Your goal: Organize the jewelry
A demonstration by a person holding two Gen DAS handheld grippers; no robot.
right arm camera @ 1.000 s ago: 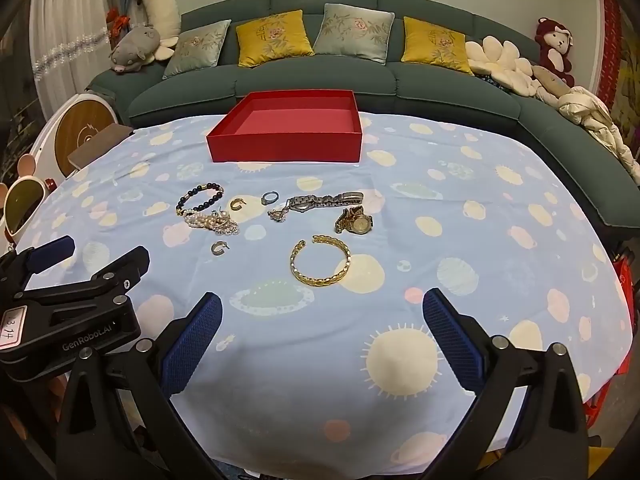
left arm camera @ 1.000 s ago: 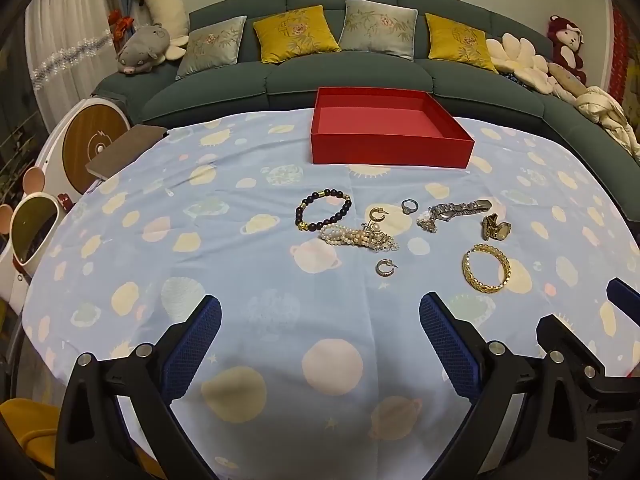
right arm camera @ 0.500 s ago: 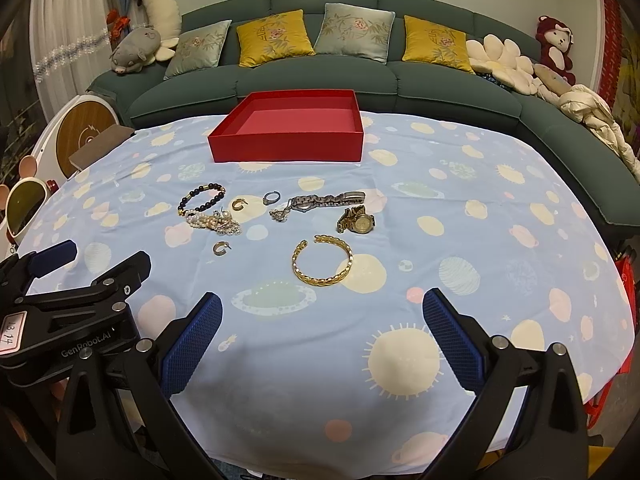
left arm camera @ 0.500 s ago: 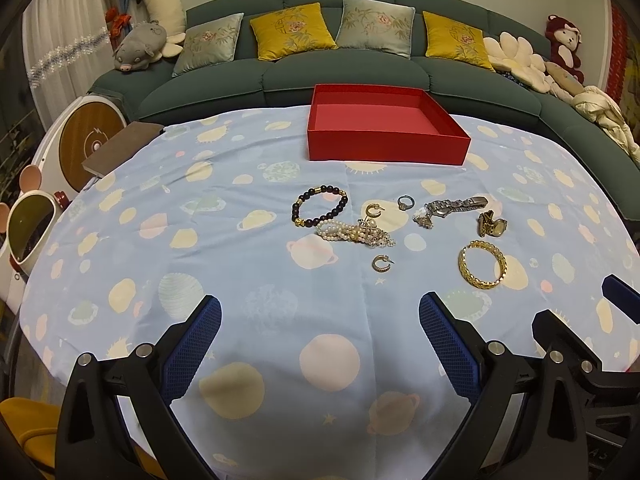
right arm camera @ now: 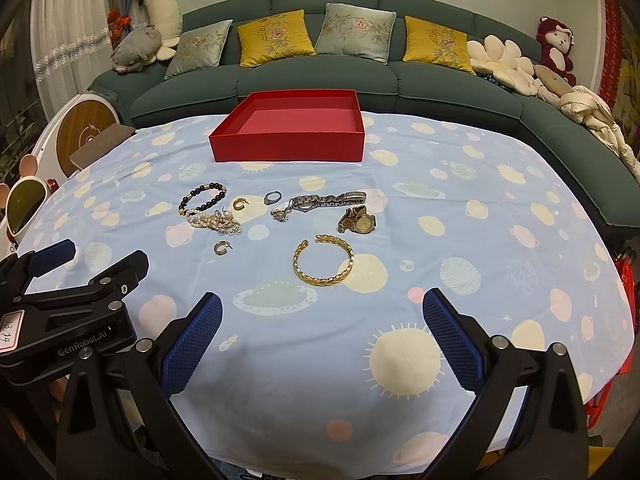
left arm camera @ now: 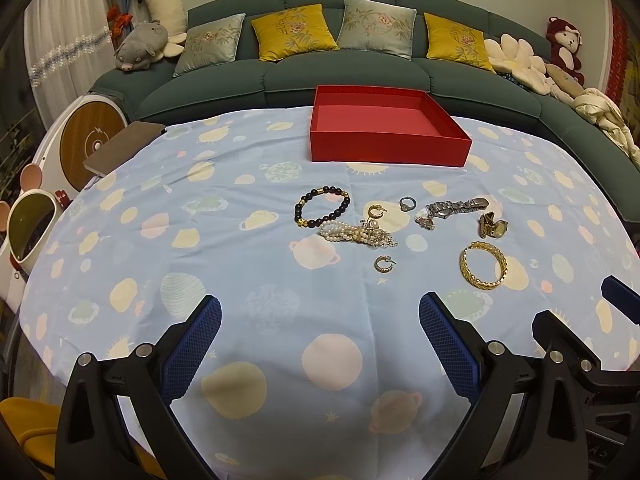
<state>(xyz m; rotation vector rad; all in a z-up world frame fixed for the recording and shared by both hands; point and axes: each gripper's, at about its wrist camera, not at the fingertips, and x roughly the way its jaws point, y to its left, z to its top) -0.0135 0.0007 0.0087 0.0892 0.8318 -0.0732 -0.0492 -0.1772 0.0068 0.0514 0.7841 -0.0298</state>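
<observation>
Gold, silver and bead jewelry lies loose in a cluster at the middle of a table covered with a pale blue planet-print cloth (right arm camera: 480, 240). Items: one dark bead bracelet (left arm camera: 322, 207) with gold spacers, at the left of the cluster; one heap of pearl strands (left arm camera: 356, 234) touching the bracelet's near side; one gold hoop earring (left arm camera: 375, 211) just beyond the pearls; a second hoop earring (left arm camera: 384, 264) apart on the near side; one small silver ring (left arm camera: 407, 203); one silver watch (left arm camera: 452, 208) laid out flat, a small chain bunched at its left end; one gold watch (right arm camera: 358, 222) folded on itself; one open gold cuff bangle (right arm camera: 323, 260), nearest the grippers on the right. Red shallow box (right arm camera: 292, 128), lid off and nothing in it, stands beyond the cluster, well apart from every piece, toward a dark green sofa (right arm camera: 320, 76) with yellow and grey cushions. Left gripper (left arm camera: 320, 344): blue-padded fingers spread wide, holding nothing, above the near cloth. Right gripper (right arm camera: 322, 344): likewise spread wide, nothing between the pads, just to the right of the left one.
</observation>
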